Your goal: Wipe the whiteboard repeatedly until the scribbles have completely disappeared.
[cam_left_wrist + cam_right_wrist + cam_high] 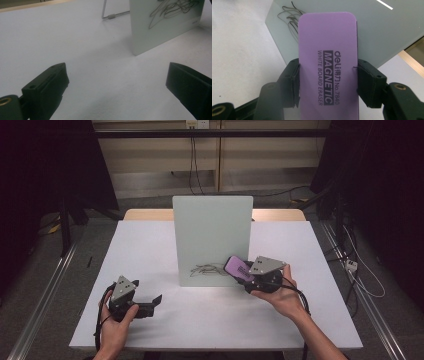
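My right gripper is pinching the purple eraser across its narrow width, one jaw on each long edge, so the eraser's long axis runs straight out ahead of the jaws toward the whiteboard. That board stands upright near the middle of the tabletop, leaning on a wire stand behind it, and the thing I am after is the dark scribble low on its face, close to the bottom edge. In the high view the scribble lies just to the left of the eraser's far end, with the eraser up against or nearly against the board's lower right part; I cannot tell whether the felt is actually touching the glass. So, as I judge it, the coming move is a sideways sweep toward the board's lower left, keeping the eraser flat to the surface. My right hand is plainly the nearer one. My left gripper sits well apart near the front left of the tabletop, its jaws spread with nothing between them, pointing toward the board's lower left corner. The eraser's back carries print I can read in the right gripper view: "deli" with some Chinese characters after it, "No. 7840", "MAGNETIC" in a dark bar, and "WHITE BOARD ERASER". There is a small mark at the board's bottom corner in the left gripper view, too faint to read.
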`<state>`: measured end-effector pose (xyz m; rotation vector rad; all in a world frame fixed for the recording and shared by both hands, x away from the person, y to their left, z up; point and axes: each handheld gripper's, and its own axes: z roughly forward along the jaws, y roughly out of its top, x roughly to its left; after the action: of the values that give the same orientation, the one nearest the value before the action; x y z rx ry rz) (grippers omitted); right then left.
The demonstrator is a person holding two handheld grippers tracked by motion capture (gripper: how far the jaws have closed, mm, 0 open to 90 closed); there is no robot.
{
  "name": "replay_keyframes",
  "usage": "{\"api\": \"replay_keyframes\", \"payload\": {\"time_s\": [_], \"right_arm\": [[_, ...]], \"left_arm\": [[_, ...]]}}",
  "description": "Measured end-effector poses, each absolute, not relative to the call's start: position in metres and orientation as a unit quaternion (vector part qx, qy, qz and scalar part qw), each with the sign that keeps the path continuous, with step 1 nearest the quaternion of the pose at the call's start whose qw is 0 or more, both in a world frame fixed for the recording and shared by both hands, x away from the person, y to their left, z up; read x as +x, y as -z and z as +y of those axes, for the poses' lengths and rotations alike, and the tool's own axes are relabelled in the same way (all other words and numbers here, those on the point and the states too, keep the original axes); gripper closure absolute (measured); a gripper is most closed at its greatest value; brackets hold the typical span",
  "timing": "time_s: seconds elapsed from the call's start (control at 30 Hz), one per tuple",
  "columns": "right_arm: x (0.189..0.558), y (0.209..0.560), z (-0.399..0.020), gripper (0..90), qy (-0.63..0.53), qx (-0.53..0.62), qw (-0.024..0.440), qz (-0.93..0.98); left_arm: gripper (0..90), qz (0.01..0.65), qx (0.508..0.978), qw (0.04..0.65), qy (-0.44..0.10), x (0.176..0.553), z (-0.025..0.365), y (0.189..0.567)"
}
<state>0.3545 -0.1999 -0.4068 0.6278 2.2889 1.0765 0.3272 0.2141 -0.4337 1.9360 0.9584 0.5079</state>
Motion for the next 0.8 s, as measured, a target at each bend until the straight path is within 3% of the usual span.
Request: {"api": "replay_keyframes", "payload": {"time_s": [0.8], "right_arm": [[0.357,0.414,-0.167,41.8,-0.393,0.222,0.253,0.856]], "left_arm": [[4.1,0.383,0.783,0.444,-0.206,0.328,0.212,0.433]]}}
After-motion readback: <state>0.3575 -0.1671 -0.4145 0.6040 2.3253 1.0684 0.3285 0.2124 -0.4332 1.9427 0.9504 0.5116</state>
